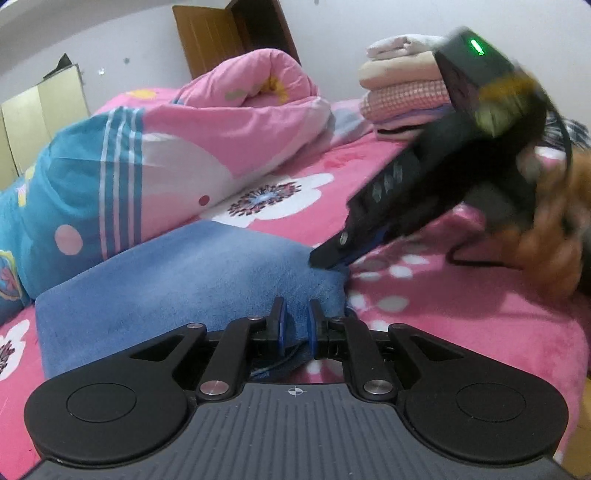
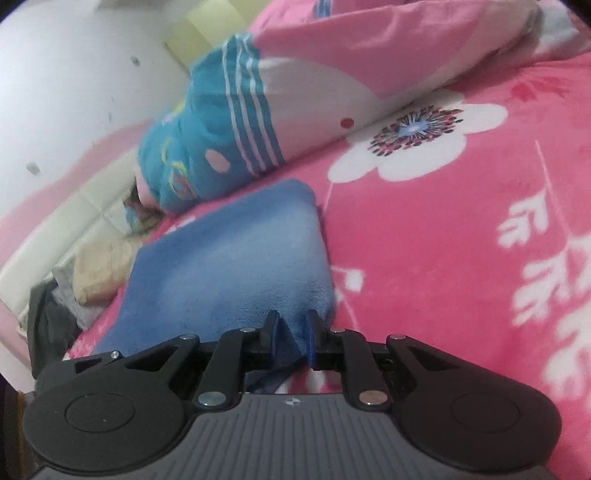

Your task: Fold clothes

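A blue folded garment (image 1: 177,280) lies on the pink flowered bed cover (image 1: 461,306). My left gripper (image 1: 296,320) is at the garment's near right edge, its fingers shut on a fold of the blue cloth. In the left wrist view my right gripper (image 1: 327,260) comes in from the upper right, held by a blurred hand (image 1: 546,236), with its tips on the garment's far right corner. The right wrist view shows the same garment (image 2: 229,258) stretching away, with my right gripper (image 2: 291,328) shut on its near corner and cloth bunched between the fingers.
A rolled pink and blue quilt (image 1: 147,155) lies behind the garment. A stack of folded clothes (image 1: 402,85) stands at the back right. A wooden door (image 1: 221,33) and a pale cabinet (image 1: 40,114) line the wall. Some clutter (image 2: 96,277) sits beside the bed.
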The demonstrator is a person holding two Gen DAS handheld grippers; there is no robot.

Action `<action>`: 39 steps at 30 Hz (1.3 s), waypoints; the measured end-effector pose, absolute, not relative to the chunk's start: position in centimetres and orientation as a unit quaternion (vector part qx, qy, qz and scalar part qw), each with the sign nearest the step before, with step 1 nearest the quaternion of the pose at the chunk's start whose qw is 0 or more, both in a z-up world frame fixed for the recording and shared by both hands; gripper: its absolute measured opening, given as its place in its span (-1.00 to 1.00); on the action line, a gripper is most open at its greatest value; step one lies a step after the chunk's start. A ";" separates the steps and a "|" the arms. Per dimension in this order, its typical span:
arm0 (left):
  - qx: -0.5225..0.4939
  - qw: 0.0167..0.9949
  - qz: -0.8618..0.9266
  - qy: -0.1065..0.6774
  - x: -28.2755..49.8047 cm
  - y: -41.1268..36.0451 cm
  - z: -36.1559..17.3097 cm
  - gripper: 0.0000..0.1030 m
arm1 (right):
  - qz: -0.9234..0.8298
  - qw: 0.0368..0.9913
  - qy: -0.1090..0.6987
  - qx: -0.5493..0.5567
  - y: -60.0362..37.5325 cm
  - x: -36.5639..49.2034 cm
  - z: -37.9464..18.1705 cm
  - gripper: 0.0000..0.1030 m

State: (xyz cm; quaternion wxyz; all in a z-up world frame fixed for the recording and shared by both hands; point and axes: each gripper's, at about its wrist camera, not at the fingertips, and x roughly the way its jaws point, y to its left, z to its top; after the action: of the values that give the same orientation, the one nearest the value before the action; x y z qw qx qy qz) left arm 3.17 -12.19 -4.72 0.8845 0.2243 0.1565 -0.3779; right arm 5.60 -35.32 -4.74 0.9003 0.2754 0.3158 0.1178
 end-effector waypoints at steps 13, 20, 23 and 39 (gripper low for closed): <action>0.205 0.902 -0.358 0.125 1.3 -9.7 -3.4 -0.77 | 0.147 0.923 0.286 0.212 -32.2 5.8 -4.7 -0.70; 0.184 0.933 -0.274 0.144 2.0 -4.9 -4.9 -0.76 | 0.146 0.926 0.275 0.212 -32.0 5.0 -5.3 -0.70; 0.219 0.927 -0.269 0.144 1.0 -5.0 -5.3 -0.76 | 0.145 0.928 0.275 0.207 -32.0 4.9 -5.2 -0.70; 0.081 0.943 -0.289 0.147 -0.6 -1.9 -1.3 -0.75 | 0.145 0.929 0.267 0.212 -32.2 4.7 -5.3 -0.70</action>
State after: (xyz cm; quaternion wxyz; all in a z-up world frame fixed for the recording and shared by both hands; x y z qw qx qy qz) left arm -0.55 -1.85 -1.28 0.9427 0.0809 0.1468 -0.2886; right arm 4.70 -32.20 -5.35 0.9289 0.2120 0.2668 0.1450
